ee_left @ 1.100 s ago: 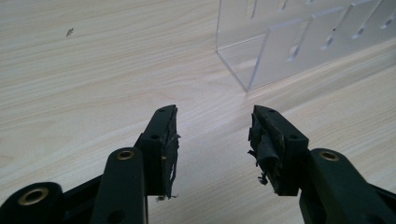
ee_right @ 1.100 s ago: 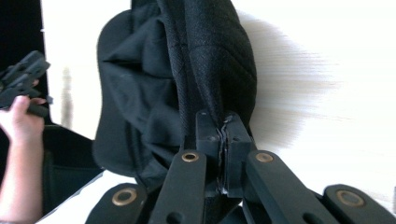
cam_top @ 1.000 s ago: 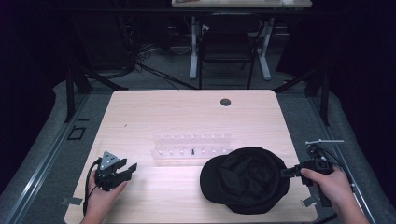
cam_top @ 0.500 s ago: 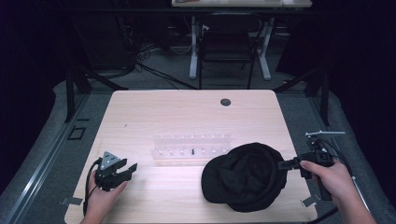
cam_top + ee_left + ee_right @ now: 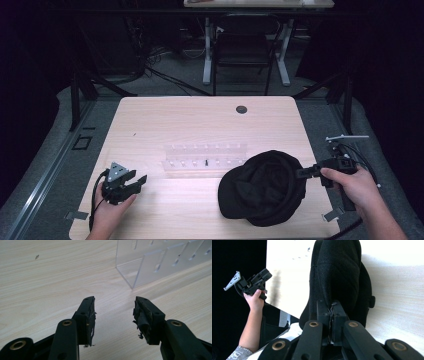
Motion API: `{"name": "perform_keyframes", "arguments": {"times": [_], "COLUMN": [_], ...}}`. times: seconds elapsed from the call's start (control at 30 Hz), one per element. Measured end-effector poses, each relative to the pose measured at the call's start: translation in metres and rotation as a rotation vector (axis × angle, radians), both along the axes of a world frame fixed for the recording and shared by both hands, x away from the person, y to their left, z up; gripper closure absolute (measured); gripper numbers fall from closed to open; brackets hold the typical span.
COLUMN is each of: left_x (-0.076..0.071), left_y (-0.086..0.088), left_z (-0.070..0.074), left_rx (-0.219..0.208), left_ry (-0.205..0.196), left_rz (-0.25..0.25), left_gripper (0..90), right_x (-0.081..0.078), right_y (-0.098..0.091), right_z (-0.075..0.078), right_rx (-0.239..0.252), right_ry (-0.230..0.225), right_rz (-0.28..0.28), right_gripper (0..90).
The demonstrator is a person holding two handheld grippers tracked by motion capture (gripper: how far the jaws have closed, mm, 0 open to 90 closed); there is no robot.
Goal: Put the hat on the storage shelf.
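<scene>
A black cap (image 5: 262, 187) of soft, quilted-looking fabric lies at the near right of the light wooden table (image 5: 200, 120), its rounded crown bulging and its stitched panels visible in the right gripper view (image 5: 339, 272). A small round button shows at its side in that view. The right gripper (image 5: 306, 173) has its jaws pressed together on the cap's right edge, with fabric pinched between the two black jaws (image 5: 331, 315) (no gap is visible between them). The person's right hand (image 5: 350, 186) holds that gripper beside the table's right edge.

Just left of the cap and behind it stands a clear acrylic rack (image 5: 206, 158), long and low, with a row of slotted dividers; its transparent walls and sharp corner appear in the left gripper view (image 5: 150, 262). One small dark item (image 5: 206, 162) sits in a middle compartment; what it is cannot be told. The other compartments look bare.

The left gripper (image 5: 135, 181) rests near the table's front left corner, well apart from the cap, held by the left hand (image 5: 107, 210). Its jaws stand wide apart and hold nothing (image 5: 113, 317); the pads are worn and frayed at their edges. A grey three-cornered plate sits on top of it.

A dark round grommet (image 5: 241, 109) is set in the table's far side.
</scene>
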State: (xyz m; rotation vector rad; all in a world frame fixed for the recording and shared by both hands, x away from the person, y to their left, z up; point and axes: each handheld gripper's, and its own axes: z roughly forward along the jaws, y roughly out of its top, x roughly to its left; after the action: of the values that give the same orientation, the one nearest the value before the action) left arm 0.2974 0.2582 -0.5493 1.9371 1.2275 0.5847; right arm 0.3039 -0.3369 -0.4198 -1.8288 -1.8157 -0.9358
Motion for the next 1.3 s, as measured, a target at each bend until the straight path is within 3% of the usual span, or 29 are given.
{"name": "perform_keyframes", "arguments": {"times": [0.5, 0.93, 1.3], "left_x": [0.0, 0.0, 0.0], "left_y": [0.0, 0.0, -0.001], "left_z": [0.0, 0.0, -0.001], "left_rx": [0.0, -0.001, -0.001], "left_ry": [0.0, -0.001, 0.004], "left_rz": [0.0, -0.001, -0.013], "left_gripper": [51.3, 51.3, 48.9], "right_x": [0.0, 0.003, 0.002], "right_y": [0.005, 0.014, 0.014], "right_z": [0.033, 0.06, 0.073], "right_rx": [-0.025, 0.048, 0.099], "right_ry": [-0.037, -0.069, -0.103], "right_rz": [0.009, 0.036, 0.016], "right_gripper": [88.3, 88.3, 88.2]}}
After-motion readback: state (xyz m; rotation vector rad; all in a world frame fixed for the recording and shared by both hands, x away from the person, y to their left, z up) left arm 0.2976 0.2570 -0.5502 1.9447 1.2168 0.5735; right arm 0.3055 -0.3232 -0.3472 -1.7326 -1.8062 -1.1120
